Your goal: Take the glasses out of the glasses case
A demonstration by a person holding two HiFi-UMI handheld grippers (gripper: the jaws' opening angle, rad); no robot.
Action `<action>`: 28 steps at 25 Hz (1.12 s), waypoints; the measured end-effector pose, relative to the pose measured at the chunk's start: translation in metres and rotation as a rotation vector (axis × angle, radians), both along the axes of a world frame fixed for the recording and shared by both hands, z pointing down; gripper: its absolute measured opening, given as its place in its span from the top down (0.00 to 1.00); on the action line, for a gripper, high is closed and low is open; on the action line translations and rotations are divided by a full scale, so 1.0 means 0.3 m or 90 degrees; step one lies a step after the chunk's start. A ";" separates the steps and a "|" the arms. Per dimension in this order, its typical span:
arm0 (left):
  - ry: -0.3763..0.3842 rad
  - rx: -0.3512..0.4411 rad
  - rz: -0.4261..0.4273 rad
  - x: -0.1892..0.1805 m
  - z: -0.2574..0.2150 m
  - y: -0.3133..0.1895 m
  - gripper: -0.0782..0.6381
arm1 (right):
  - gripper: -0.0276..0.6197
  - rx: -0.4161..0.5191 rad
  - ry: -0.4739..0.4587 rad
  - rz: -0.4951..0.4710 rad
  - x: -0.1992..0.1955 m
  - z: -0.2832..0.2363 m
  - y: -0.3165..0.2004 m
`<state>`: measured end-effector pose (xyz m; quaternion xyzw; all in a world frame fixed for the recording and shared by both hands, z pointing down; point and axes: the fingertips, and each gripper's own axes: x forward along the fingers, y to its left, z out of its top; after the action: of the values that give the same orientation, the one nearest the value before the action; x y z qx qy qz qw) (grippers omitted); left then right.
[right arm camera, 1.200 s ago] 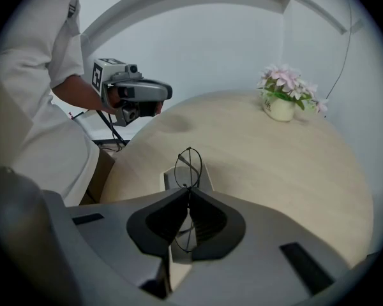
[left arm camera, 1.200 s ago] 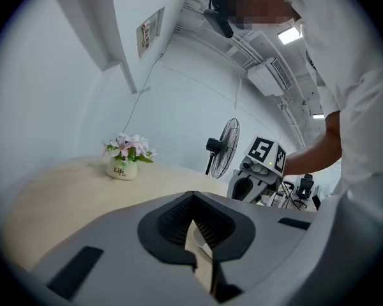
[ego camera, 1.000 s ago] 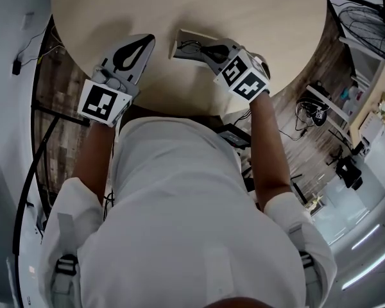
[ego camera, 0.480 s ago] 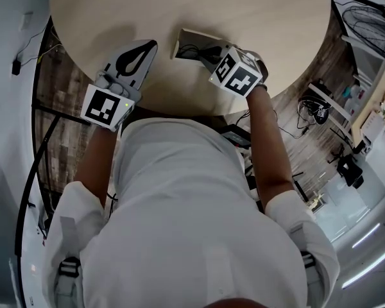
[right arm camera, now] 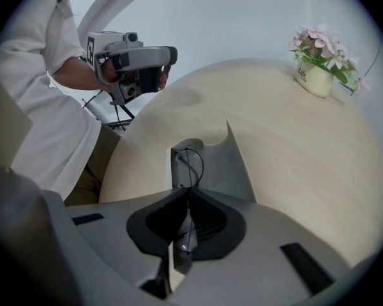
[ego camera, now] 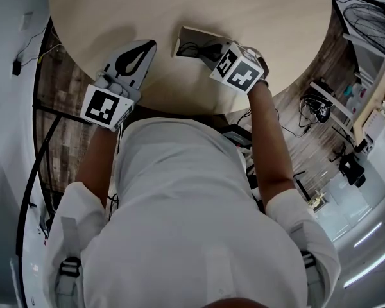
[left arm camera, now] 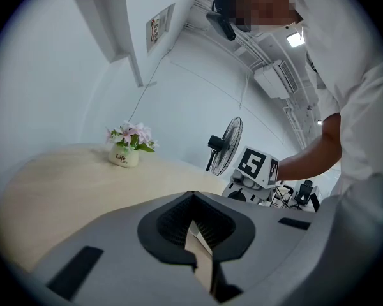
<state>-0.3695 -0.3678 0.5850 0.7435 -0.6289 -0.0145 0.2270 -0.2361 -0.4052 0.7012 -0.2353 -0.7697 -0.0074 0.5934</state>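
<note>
The open grey glasses case [ego camera: 187, 36] lies on the round beige table [ego camera: 244, 5] near its front edge. In the right gripper view the thin black wire glasses [right arm camera: 191, 160] rise out of the case [right arm camera: 225, 164], one lens above the jaws. My right gripper [right arm camera: 187, 191] is shut on the wire frame just over the case; in the head view this gripper [ego camera: 206, 51] reaches in from the right. My left gripper [ego camera: 140, 49] hovers left of the case, shut with nothing in it, and only table shows past its tips [left arm camera: 191, 199].
A small white pot of pink flowers [right arm camera: 319, 69] stands at the far side of the table, and also shows in the left gripper view [left arm camera: 126, 148]. A standing fan [left arm camera: 223, 146] is beyond the table. Cables and gear lie on the floor at right [ego camera: 314, 108].
My right gripper has rolled and edged slightly further over the case, its marker cube turning. The left gripper has shifted only a little.
</note>
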 end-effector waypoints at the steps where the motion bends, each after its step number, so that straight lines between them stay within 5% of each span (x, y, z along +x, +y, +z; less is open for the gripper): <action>1: -0.001 0.003 0.001 0.001 -0.001 -0.001 0.88 | 0.91 -0.001 -0.003 0.003 -0.001 0.000 -0.001; 9: -0.003 -0.020 0.013 0.008 0.000 0.034 0.88 | 0.91 -0.029 -0.014 0.022 0.002 -0.027 0.011; 17: -0.015 0.032 0.013 -0.009 -0.074 0.031 0.87 | 0.91 -0.003 -0.082 0.078 -0.031 -0.136 -0.028; 23: -0.021 0.072 0.024 0.001 -0.185 0.026 0.87 | 0.91 -0.006 -0.230 0.150 -0.094 -0.363 -0.032; 28: -0.051 0.109 0.031 0.034 -0.334 0.004 0.87 | 0.91 -0.080 -0.442 0.242 -0.130 -0.704 -0.066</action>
<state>-0.3592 -0.3666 0.4848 0.7753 -0.6156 -0.0328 0.1372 -0.2750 -0.4249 0.4899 -0.1079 -0.9532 0.0709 0.2734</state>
